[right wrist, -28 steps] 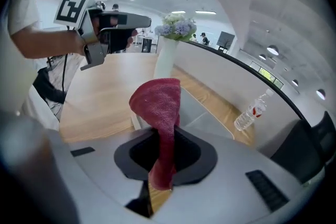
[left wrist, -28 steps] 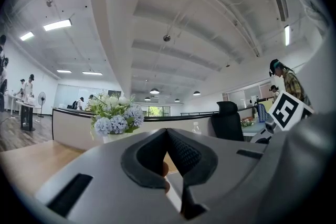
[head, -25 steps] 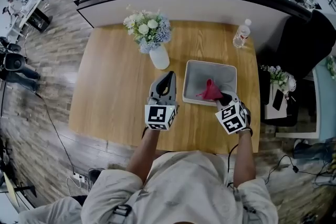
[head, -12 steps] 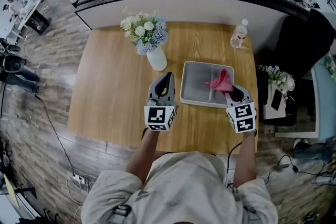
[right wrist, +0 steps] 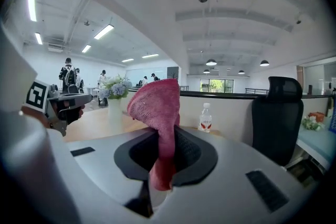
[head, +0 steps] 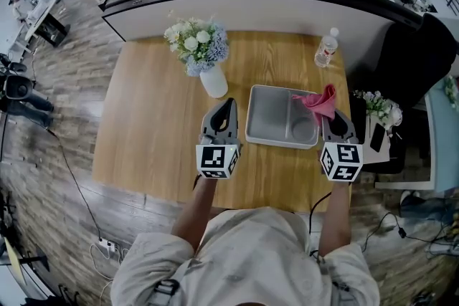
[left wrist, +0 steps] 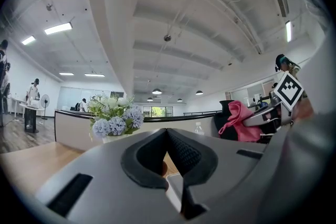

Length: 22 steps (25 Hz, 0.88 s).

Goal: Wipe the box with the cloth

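Note:
A grey open box (head: 270, 113) lies on the wooden table (head: 158, 125), right of centre. My right gripper (head: 335, 115) is shut on a pink cloth (head: 320, 101), held up at the box's right rim. In the right gripper view the pink cloth (right wrist: 157, 113) stands pinched between the jaws, which point level across the room. My left gripper (head: 226, 110) hovers just left of the box, jaws together with nothing between them (left wrist: 167, 134). From the left gripper view the cloth (left wrist: 239, 120) and right gripper show at the right.
A white vase of pale blue and white flowers (head: 204, 57) stands behind the left gripper. A water bottle (head: 326, 46) is at the table's far right corner. A black chair (head: 416, 61) and a side shelf with flowers (head: 379, 111) sit right of the table.
My right gripper has carried the pink cloth from inside the box rightwards and up to its right rim. The left gripper has stayed put.

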Each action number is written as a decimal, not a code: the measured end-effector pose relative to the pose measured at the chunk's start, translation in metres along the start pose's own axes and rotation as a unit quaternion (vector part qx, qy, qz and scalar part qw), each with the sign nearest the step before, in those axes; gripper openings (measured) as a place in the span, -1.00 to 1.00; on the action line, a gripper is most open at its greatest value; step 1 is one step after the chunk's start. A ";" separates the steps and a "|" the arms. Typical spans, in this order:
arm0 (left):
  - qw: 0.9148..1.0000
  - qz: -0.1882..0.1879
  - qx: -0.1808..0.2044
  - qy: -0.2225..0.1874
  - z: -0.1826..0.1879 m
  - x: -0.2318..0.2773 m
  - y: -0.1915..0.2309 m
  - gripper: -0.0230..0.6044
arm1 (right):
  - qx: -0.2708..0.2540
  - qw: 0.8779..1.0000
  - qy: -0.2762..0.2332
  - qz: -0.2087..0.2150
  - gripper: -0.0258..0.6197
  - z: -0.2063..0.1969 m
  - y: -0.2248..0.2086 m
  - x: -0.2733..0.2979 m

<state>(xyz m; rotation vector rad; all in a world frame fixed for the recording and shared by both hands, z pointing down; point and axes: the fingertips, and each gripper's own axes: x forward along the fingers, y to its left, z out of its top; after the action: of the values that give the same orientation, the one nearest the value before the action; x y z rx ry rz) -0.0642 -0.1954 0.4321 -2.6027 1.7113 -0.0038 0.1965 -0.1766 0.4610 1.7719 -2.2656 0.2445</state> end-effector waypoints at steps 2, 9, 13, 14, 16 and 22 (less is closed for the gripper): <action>1.000 0.002 -0.001 0.001 -0.001 0.000 0.001 -0.88 | 0.006 1.000 -0.011 -0.016 -0.72 0.003 -0.008 -0.001; 1.000 0.006 -0.006 0.000 -0.001 0.001 0.005 -0.88 | 0.095 0.993 -0.047 -0.046 -0.72 0.011 -0.026 -0.005; 1.000 0.007 -0.008 -0.002 0.000 0.002 0.007 -0.88 | 0.097 0.993 -0.045 -0.051 -0.72 0.011 -0.025 -0.002; 1.000 0.007 -0.008 -0.002 0.000 0.002 0.008 -0.88 | 0.096 0.993 -0.045 -0.051 -0.72 0.011 -0.025 -0.002; 1.000 0.007 -0.008 -0.002 0.000 0.002 0.008 -0.88 | 0.095 0.993 -0.045 -0.050 -0.72 0.011 -0.025 -0.002; 1.000 0.008 -0.009 -0.002 0.000 0.001 0.008 -0.88 | 0.091 0.993 -0.047 -0.050 -0.72 0.013 -0.023 -0.003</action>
<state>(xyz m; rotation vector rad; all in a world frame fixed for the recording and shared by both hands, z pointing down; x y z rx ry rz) -0.0708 -0.1993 0.4316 -2.6003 1.7376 0.0182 0.2186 -0.1830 0.4470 2.0223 -2.2735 0.3658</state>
